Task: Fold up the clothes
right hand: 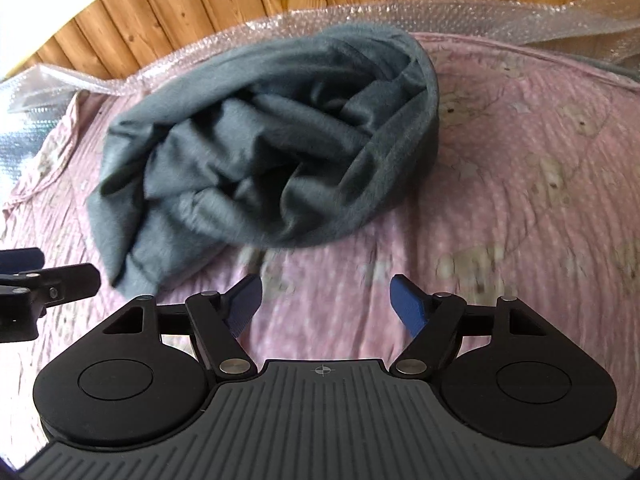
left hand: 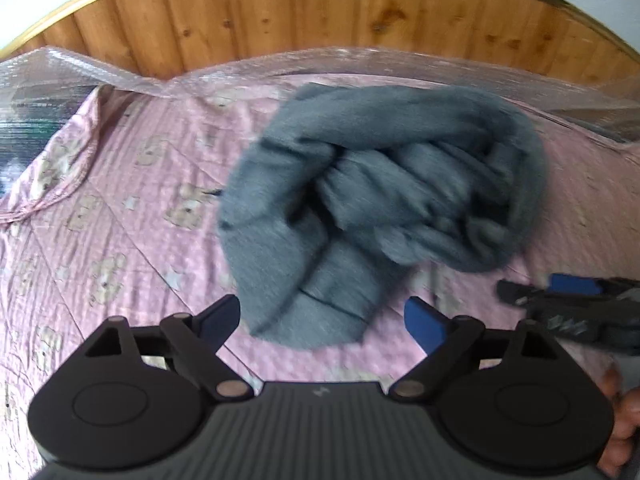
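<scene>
both sets of jaws stand wide apart and hold nothing: the left gripper [left hand: 322, 320] hovers over the bed with the garment's near corner lying between and just beyond its blue pads, and the right gripper [right hand: 326, 304] hangs over bare quilt, nothing between its pads. the grey garment [left hand: 376, 200] lies bunched in a crumpled heap on the pink quilt [left hand: 100, 240], toward the far edge of the bed, near the headboard side. its long axis seems to run on a slant, from a flatter hemmed end near the left gripper up and away to a rolled, bulky end at the far right as the left view has it. in the right view the heap [right hand: 264, 160] sits ahead and to the left, with its loose near corner down by the left gripper [right hand: 40, 280], which shows at that view's left edge. so the left gripper looks the nearer one to cloth; the right one would need to reach forward and leftward. a sheet of bubble wrap [left hand: 360, 64] runs along the far edge of the bed against the wooden headboard [left hand: 280, 8], touching or nearly touching the garment's far side. nothing stands between either gripper and the cloth. both views are somewhat blurred, so seams and sleeves cannot be made out.
</scene>
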The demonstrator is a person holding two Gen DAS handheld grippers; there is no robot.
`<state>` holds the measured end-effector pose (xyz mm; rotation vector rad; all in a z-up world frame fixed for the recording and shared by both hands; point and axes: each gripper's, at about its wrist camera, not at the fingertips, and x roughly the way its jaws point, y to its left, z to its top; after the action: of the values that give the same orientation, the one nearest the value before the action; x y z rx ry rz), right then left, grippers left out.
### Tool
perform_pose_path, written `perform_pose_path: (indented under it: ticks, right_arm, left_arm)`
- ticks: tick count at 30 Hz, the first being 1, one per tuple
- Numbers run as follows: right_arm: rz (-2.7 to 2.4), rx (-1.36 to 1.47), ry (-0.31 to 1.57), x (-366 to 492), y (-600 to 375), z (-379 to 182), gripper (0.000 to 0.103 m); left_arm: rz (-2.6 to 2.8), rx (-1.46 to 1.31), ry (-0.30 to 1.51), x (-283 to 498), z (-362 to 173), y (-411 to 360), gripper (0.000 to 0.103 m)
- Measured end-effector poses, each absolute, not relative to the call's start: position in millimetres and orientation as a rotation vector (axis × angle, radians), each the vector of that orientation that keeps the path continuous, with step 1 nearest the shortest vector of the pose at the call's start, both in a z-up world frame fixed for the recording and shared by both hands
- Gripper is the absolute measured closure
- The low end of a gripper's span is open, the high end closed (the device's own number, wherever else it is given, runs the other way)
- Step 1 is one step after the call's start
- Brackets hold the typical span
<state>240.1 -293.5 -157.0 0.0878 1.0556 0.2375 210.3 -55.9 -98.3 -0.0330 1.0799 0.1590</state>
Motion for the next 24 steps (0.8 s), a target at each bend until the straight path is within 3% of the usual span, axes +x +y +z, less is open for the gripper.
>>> perform_pose_path:
  ticks: [2, 5, 7, 8, 9, 12, 14, 16, 19, 20, 22, 24]
  right_arm:
    - [0.225, 0.105, 1.022, 259.2, -293.4, -157.4, 0.015]
    - [0.244, 0.119, 0.973, 292.8, -282.7, -166.6, 0.013]
    - [0.29, 0.115, 0.972, 310.7, -272.2, -178.0, 0.031]
    - [0.319, 0.099, 0.978, 317.1, -267.9, -184.8, 0.068]
    - [0.341, 0.079, 0.978, 320.7, -266.7, -189.5, 0.089]
    - [0.3, 0.021, 0.826, 304.4, -293.4, -166.6, 0.094]
    - [0.167, -0.096, 0.66, 278.3, -325.2, -134.7, 0.103]
    - [0.034, -0.174, 0.624, 262.0, -365.3, -123.0, 0.103]
    - [-0.056, -0.172, 0.768, 260.7, -422.0, -148.2, 0.103]
    - [-0.047, -0.121, 0.82, 261.0, -434.3, -156.1, 0.1]
    - [0.024, -0.018, 0.867, 260.1, -434.5, -162.0, 0.086]
    - [0.12, 0.086, 0.885, 258.7, -423.2, -163.3, 0.027]
  left_arm:
    - [0.211, -0.048, 1.084, 220.5, -106.6, -44.0, 0.011]
    - [0.268, -0.091, 1.097, 236.1, -120.3, -27.8, 0.011]
    - [0.273, -0.101, 1.097, 241.3, -125.6, -26.0, 0.011]
    - [0.273, -0.104, 1.096, 243.4, -127.8, -25.9, 0.011]
    - [0.272, -0.108, 1.096, 245.5, -130.1, -25.7, 0.011]
    - [0.272, -0.117, 1.094, 251.9, -136.9, -25.3, 0.011]
    - [0.271, -0.123, 1.093, 256.1, -141.5, -25.0, 0.009]
    - [0.271, -0.13, 1.091, 260.4, -146.0, -24.8, 0.005]
    - [0.272, -0.129, 1.118, 272.8, -161.5, -31.9, 0.008]
    - [0.268, -0.125, 1.112, 277.1, -163.4, -35.0, 0.012]
    - [0.254, -0.124, 1.086, 283.7, -162.3, -40.2, 0.035]
    - [0.237, -0.097, 1.068, 289.2, -155.2, -45.1, 0.068]
